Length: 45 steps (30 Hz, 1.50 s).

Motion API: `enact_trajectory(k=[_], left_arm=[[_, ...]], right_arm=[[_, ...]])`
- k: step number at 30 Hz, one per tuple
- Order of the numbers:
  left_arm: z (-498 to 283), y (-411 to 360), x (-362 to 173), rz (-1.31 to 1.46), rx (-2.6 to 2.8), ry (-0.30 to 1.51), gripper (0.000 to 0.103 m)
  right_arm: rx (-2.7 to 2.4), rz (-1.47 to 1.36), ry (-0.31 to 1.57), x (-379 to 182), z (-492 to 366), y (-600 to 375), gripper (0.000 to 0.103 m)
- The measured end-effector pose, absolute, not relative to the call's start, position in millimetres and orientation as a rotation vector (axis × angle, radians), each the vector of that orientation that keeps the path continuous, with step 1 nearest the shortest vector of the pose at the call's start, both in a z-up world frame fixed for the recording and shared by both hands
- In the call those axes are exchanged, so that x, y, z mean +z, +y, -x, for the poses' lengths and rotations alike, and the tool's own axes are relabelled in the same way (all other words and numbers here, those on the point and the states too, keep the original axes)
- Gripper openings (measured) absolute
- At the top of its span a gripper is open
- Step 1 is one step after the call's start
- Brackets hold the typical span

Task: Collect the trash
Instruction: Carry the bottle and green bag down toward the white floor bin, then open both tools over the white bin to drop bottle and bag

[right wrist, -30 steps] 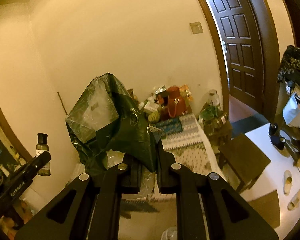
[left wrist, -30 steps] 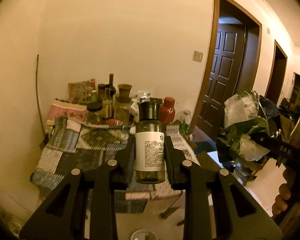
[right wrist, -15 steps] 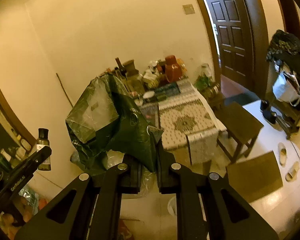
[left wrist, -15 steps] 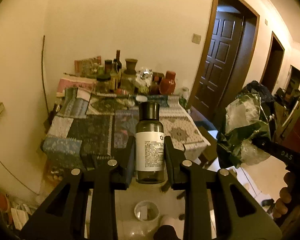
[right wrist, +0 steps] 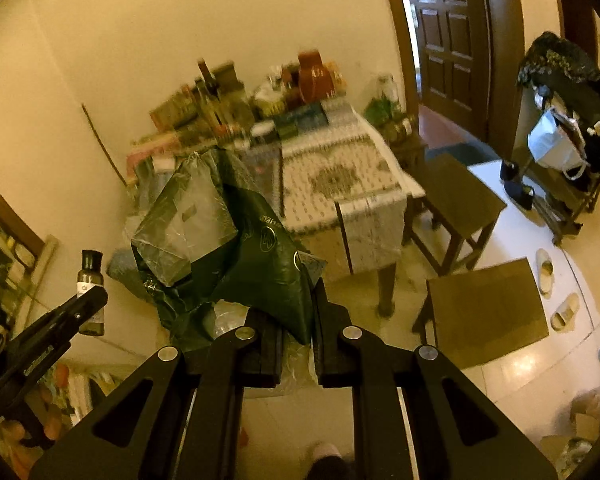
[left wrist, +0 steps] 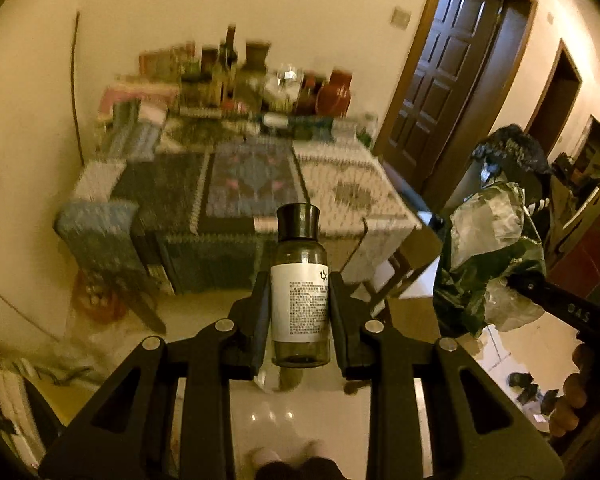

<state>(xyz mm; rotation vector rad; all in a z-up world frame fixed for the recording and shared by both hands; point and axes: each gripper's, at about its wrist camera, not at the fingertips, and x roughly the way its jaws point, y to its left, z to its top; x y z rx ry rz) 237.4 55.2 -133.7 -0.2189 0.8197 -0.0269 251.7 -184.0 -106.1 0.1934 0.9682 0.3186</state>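
Note:
My left gripper (left wrist: 299, 312) is shut on a small dark bottle (left wrist: 300, 280) with a black cap and a white label, held upright in the air over the floor. The bottle also shows in the right wrist view (right wrist: 89, 280). My right gripper (right wrist: 298, 320) is shut on a crumpled green plastic bag (right wrist: 236, 248) with clear wrapping bunched in it. The bag shows at the right of the left wrist view (left wrist: 488, 272). Both grippers hang well back from the table.
A table (left wrist: 260, 184) with patterned cloths stands against the wall, with bottles, jars and a red jug (right wrist: 314, 76) at its back. Wooden stools (right wrist: 484, 304) stand right of it. A dark door (left wrist: 440, 80), a loaded rack (right wrist: 568, 128) and slippers (right wrist: 546, 268) lie to the right.
Both grippers have pulled back and tilted downward, so the table sits farther off and more floor shows. The bottle and the bag stay gripped.

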Motion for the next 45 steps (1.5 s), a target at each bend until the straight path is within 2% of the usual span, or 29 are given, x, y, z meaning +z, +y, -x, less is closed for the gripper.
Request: enact_trajectory(k=[7, 17, 25, 32, 39, 41, 45], left_arm=[[-264.2, 27.8, -224.9, 0.233, -0.005, 0.963, 0.027], [-282.8, 9.5, -389.2, 0.262, 0.047, 1.195, 0.027], [-293.5, 25.4, -492.6, 0.279, 0.096, 1.247, 0.027], [-304.3, 42.6, -560.3, 0.31, 0.113, 1.248, 0.027], [-319.1, 60.1, -598.8, 0.33, 0.122, 1.255, 0.027], [-324.1, 61.7, -605.3, 0.334, 0.118, 1.26, 0.027], [-332.0, 62.4, -616.6, 0.335, 0.102, 1.273, 0.027]], right_arm=[[0.324, -0.124, 1.106, -181.8, -259.8, -189.9, 0.011], [0.336, -0.096, 1.322, -330.9, -279.6, -188.6, 0.011], [0.323, -0.089, 1.43, -446.9, -287.9, -174.2, 0.011], [0.343, -0.074, 1.473, -532.6, -303.6, -141.9, 0.011], [0.378, -0.063, 1.493, -583.8, -320.6, -114.8, 0.012], [0.387, -0.055, 1.524, -599.2, -324.8, -110.2, 0.015], [0.384, -0.024, 1.589, -617.4, -327.6, -103.1, 0.037]])
